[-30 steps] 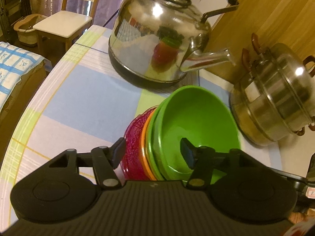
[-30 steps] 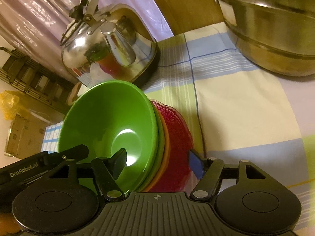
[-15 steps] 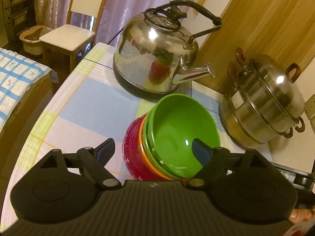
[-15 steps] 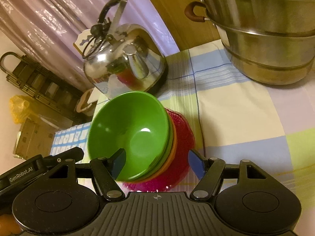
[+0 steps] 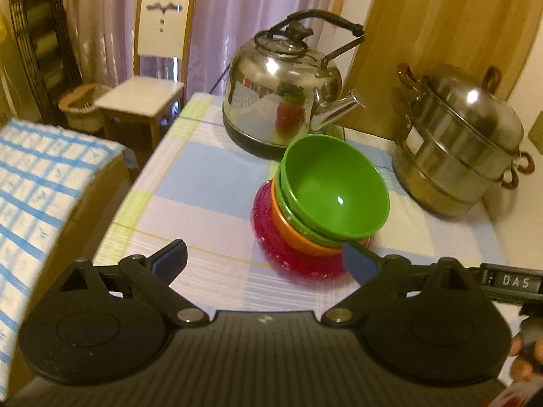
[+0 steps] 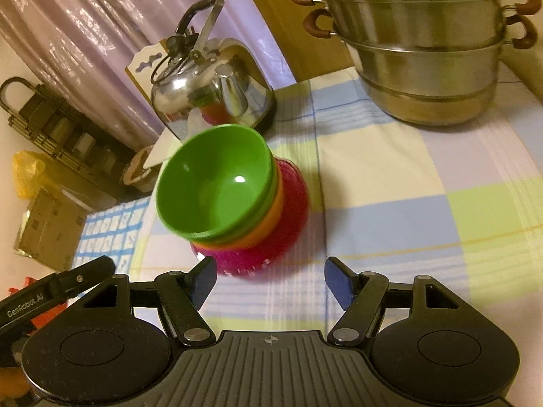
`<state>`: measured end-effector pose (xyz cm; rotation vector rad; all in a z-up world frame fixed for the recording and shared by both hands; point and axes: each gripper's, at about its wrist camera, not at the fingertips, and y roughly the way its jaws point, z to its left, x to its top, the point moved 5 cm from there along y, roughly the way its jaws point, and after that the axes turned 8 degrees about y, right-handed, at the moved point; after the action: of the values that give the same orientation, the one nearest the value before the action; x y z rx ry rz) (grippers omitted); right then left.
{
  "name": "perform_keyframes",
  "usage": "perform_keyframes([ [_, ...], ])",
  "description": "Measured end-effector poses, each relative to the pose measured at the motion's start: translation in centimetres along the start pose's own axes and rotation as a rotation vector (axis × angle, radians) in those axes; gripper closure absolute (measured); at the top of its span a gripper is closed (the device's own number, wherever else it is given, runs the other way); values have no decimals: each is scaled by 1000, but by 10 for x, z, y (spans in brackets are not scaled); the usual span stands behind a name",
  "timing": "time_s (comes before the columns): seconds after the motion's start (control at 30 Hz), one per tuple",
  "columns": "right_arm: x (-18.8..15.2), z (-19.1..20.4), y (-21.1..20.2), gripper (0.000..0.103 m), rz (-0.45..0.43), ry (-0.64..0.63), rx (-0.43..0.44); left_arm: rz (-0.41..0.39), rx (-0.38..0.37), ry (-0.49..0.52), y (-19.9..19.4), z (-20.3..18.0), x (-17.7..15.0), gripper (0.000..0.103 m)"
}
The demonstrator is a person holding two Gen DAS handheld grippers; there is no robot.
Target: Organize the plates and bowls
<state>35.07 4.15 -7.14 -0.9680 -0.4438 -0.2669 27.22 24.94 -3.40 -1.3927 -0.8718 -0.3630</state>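
Green on top, a nested stack of bowls sits on the checked tablecloth: two green bowls, an orange bowl under them, and a red patterned plate at the bottom. The stack leans slightly. Beyond it at the far side stands a shiny steel kettle, and to the far right a tiered steel steamer pot. The left gripper hangs near the stack with its jaws opening wide, holding nothing; the stack lies just beyond its right finger. The right gripper also stands apart, nothing between its fingers, with the stack just ahead.
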Motion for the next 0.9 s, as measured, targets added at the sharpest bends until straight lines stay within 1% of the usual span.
perform_keyframes([
  [0.1,-12,-1,-15,33,-13,-23,-19,-17,14,30,-18,-4,-11,3],
  [0.23,-28,3,-38,33,-48,-70,-31,-40,12,54,-42,-8,-27,2],
  [0.37,-45,7,-60,33,-77,-99,-35,-69,3,63,-63,-11,-41,1],
  [0.53,-71,9,-82,33,-95,-138,-49,-82,-10,76,-91,-18,-60,0],
  [0.67,-95,11,-99,33,-119,-179,-68,-84,-21,114,-112,-29,-75,0],
  [0.73,-108,12,-108,33,-129,-199,-81,-68,-27,120,-120,-33,-84,0],
  [0.9,-136,11,-133,33,-161,-198,-79,-63,-35,122,-143,-42,-105,0],
])
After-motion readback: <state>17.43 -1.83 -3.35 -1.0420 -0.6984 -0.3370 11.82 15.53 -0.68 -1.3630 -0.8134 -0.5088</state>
